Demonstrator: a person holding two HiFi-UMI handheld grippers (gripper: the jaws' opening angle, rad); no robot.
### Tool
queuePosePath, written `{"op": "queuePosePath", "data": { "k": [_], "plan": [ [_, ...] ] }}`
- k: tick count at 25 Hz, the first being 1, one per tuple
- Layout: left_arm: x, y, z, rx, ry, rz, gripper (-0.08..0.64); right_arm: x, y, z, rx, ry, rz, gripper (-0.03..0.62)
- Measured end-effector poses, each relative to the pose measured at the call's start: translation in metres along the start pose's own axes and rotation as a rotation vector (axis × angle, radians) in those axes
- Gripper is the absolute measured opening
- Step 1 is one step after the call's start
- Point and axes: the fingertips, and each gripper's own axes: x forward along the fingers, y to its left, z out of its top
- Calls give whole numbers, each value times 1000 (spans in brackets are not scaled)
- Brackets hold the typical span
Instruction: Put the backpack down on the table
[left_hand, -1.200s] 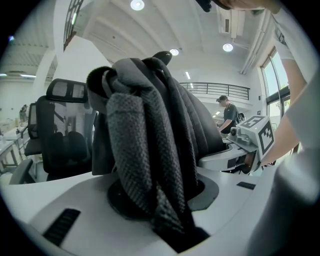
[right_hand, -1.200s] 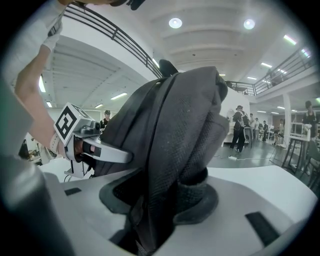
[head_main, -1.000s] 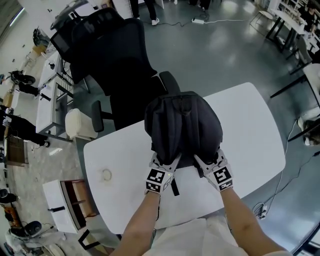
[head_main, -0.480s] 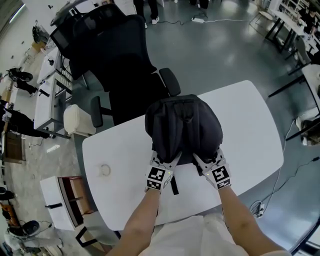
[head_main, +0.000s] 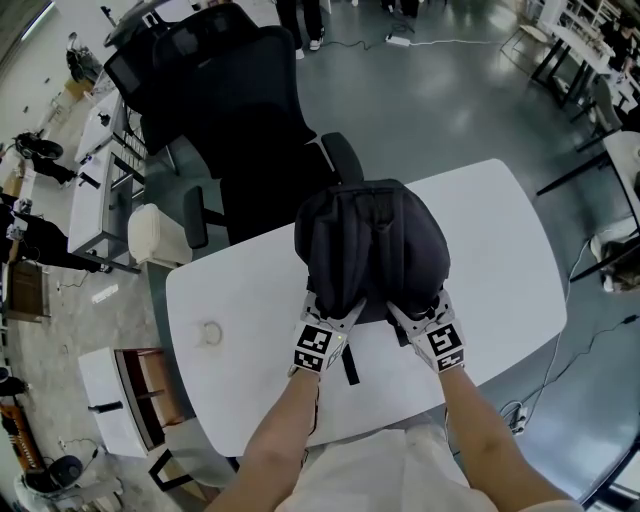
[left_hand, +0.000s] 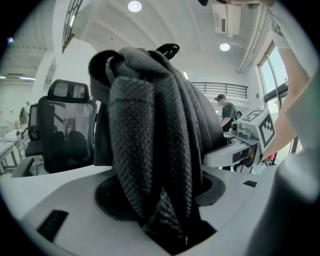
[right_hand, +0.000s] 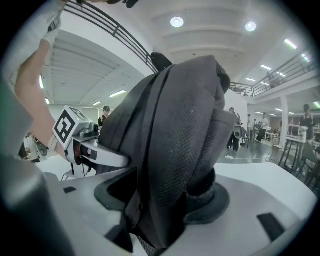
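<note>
A dark grey backpack (head_main: 370, 250) rests on the white table (head_main: 500, 260), its straps side toward me. My left gripper (head_main: 330, 312) and right gripper (head_main: 415, 314) are at its near edge, side by side. In the left gripper view a mesh shoulder strap (left_hand: 150, 150) hangs between the jaws of the left gripper (left_hand: 160, 200), which are opening, the pads drawn off the fabric. The right gripper view shows the other strap (right_hand: 180, 140) between the opening jaws of the right gripper (right_hand: 165, 200), loose against one pad. Each gripper shows in the other's view.
A black office chair (head_main: 230, 110) stands just behind the table's far edge. A faint ring mark (head_main: 210, 333) lies on the table at the left. A low white cabinet (head_main: 130, 400) and desks stand to the left; a cable (head_main: 560, 370) trails on the floor at the right.
Both hands stay at the backpack's near edge. The backpack keeps its place on the table; the view has only shifted slightly.
</note>
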Motion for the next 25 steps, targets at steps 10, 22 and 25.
{"op": "queuePosePath", "data": {
  "k": [10,22,25],
  "plan": [
    [-31,1,10,-24,-21,20,364,-21,-10,2,76,-5,-74,331],
    [-91,2,29,-35,-82,85,367,-71,-9,4,117,-21,-183,334],
    [-107,2,38,-34,-107,89,349,-85,-9,14,120,-46,-212,334]
  ]
}}
